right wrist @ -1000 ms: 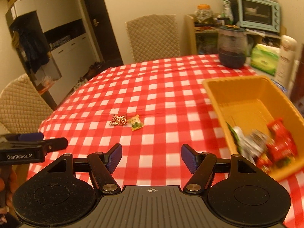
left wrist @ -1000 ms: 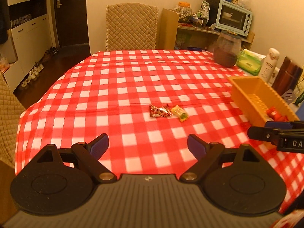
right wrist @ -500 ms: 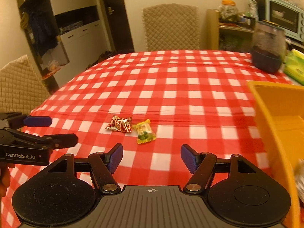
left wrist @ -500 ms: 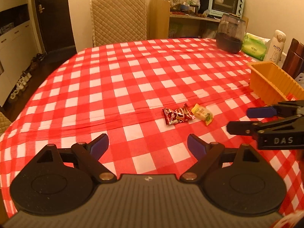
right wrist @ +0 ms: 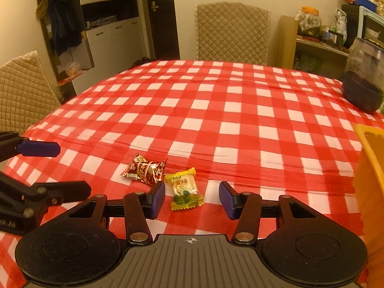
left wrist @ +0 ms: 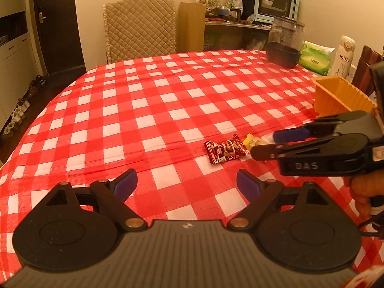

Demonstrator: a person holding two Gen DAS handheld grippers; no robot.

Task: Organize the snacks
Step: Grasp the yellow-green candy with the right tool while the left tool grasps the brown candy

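Observation:
Two wrapped snacks lie side by side on the red-checked tablecloth: a dark red candy (left wrist: 225, 150) (right wrist: 144, 170) and a yellow-green candy (left wrist: 254, 141) (right wrist: 186, 188). My right gripper (right wrist: 192, 198) is open, low over the cloth, with the yellow-green candy between its fingertips; it also shows in the left wrist view (left wrist: 266, 144). My left gripper (left wrist: 186, 184) is open and empty, short of the red candy; it also shows in the right wrist view (right wrist: 69, 168). The orange bin (left wrist: 340, 98) (right wrist: 370, 168) stands to the right.
A dark glass jar (left wrist: 284, 43), a green tissue pack (left wrist: 314, 58) and a white bottle (left wrist: 342, 57) stand at the table's far right. Quilted chairs stand at the far side (left wrist: 140, 27) and at the left (right wrist: 21, 88).
Both grippers moved forward and down towards the two candies. The right gripper swung left away from the bin and now straddles the yellow-green candy.

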